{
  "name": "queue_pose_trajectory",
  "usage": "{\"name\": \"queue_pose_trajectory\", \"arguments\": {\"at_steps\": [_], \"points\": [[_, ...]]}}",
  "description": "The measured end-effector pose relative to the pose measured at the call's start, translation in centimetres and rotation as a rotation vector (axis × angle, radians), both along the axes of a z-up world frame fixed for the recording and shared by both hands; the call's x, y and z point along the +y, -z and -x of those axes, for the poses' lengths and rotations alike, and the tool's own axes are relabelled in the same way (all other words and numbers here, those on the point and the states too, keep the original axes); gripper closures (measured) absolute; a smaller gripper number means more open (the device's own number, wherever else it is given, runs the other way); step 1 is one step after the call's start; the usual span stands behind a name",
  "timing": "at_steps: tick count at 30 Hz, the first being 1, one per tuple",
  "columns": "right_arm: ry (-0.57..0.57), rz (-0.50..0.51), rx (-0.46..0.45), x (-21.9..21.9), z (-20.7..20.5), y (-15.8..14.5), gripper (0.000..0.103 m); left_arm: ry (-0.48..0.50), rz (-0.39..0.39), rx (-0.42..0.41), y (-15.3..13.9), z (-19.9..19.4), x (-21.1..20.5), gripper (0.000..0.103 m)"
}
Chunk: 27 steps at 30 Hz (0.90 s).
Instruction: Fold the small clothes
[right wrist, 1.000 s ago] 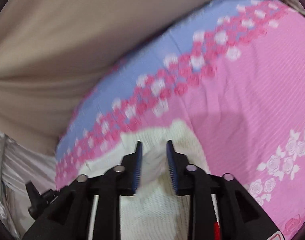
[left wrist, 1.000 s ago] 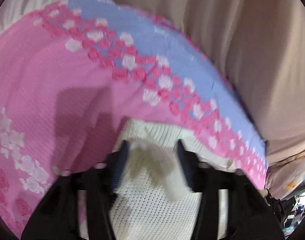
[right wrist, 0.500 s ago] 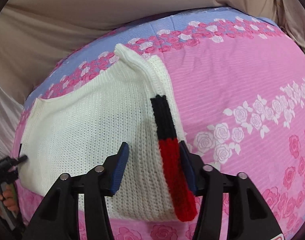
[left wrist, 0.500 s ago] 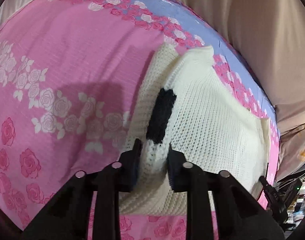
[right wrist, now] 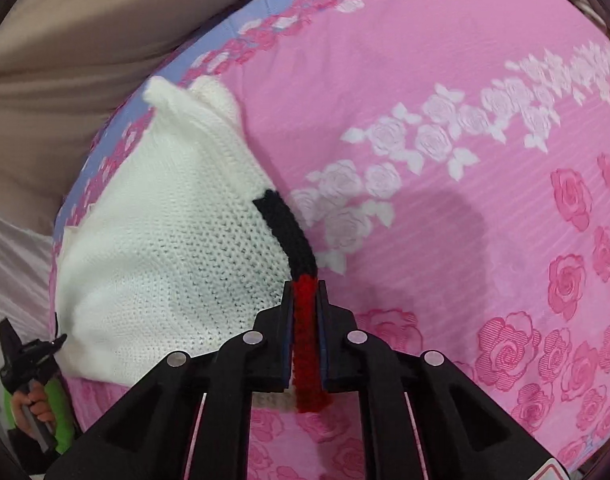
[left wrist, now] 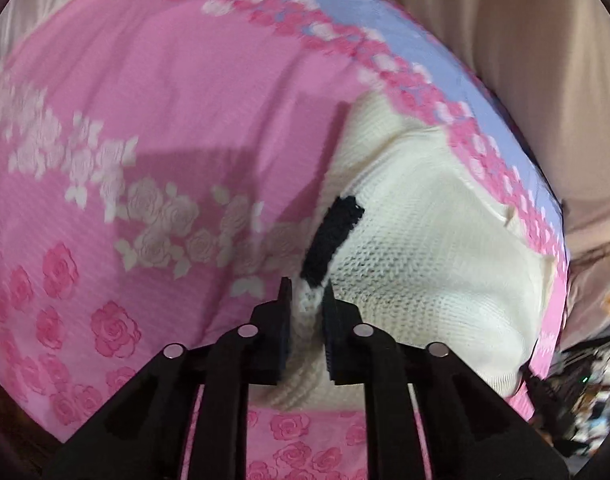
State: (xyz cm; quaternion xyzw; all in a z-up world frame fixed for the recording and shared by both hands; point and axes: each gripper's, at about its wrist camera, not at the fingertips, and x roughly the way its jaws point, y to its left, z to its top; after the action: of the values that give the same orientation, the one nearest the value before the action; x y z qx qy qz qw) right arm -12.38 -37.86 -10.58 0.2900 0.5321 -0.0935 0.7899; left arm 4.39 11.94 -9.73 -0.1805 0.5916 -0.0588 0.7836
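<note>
A small white knit sweater [left wrist: 425, 264] with a black and red band [right wrist: 293, 240] lies on a pink rose-print sheet [left wrist: 153, 128]. My left gripper [left wrist: 307, 300] is shut on the sweater's near white edge, just below the black patch [left wrist: 331, 236]. My right gripper [right wrist: 305, 300] is shut on the red end of the band [right wrist: 305, 320] at the sweater's [right wrist: 165, 248] other near corner. The cloth bulges up between the two grips. The left gripper also shows at the far left of the right wrist view [right wrist: 33, 352], held by a hand.
The sheet [right wrist: 465, 208] has a blue border [left wrist: 345, 12] along its far edge, with beige fabric [left wrist: 525, 40] behind it. Dark clutter [left wrist: 577, 400] lies past the sheet's right edge in the left wrist view.
Both grippers pulled back from the sweater's far edge to its near edge. The right gripper, open half a second ago, has shut on the red band end; the left has tightened.
</note>
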Motion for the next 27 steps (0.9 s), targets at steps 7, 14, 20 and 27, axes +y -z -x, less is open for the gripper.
{"name": "queue_pose_trajectory", "arguments": {"at_steps": [7, 14, 20, 27], "points": [[-0.085, 0.166, -0.115, 1.6, -4.7, -6.7, 0.050, 0.037, -0.050, -0.206, -5.7, -5.1, -3.2, 0.040], [-0.188, 0.241, -0.071, 4.2, -14.7, -3.6, 0.051, 0.139, -0.113, -0.044, 1.3, -10.6, -7.6, 0.097], [-0.210, 0.237, -0.141, 3.7, -16.0, -5.9, 0.097, -0.024, -0.057, -0.110, -1.3, -10.9, -3.9, 0.098], [-0.162, 0.104, -0.008, 0.7, -17.5, -1.4, 0.089, -0.018, -0.065, -0.071, 1.4, -11.8, -3.7, 0.092]]}}
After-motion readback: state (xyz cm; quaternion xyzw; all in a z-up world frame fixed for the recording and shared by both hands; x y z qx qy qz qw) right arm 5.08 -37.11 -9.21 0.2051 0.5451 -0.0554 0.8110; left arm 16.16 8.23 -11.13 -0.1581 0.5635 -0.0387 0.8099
